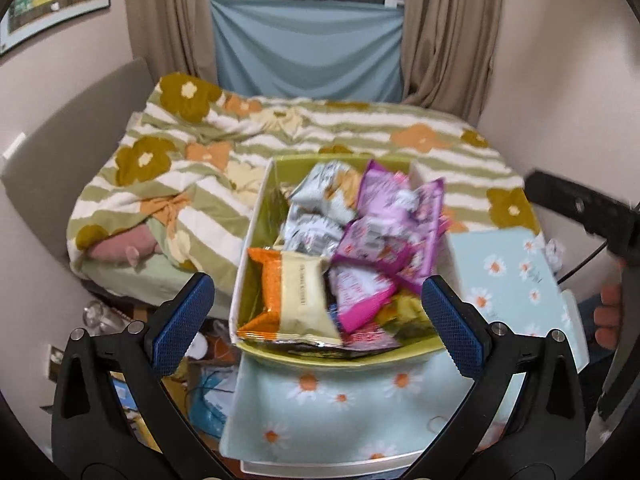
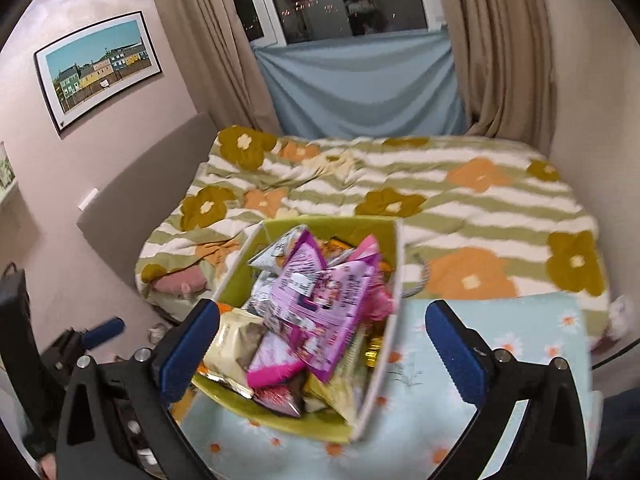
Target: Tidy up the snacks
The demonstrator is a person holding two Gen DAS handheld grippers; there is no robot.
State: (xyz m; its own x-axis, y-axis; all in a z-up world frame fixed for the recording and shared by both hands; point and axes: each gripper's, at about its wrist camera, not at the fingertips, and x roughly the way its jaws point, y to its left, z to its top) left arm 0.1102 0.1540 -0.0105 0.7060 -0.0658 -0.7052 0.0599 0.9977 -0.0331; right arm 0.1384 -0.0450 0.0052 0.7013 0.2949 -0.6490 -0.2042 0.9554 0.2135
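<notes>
Snack packets [image 1: 352,248] fill a green box [image 1: 256,240] on a daisy-print desk [image 1: 340,404] beside the bed [image 1: 192,168]. Left tool [image 1: 318,312] and right tool [image 2: 322,350] both hang released, empty, jaws spread over the box.

Warm, dim indoor light, dark window [image 2: 352,0] behind; motion blur smears both views, fisheye bending edges into black corners.
</notes>
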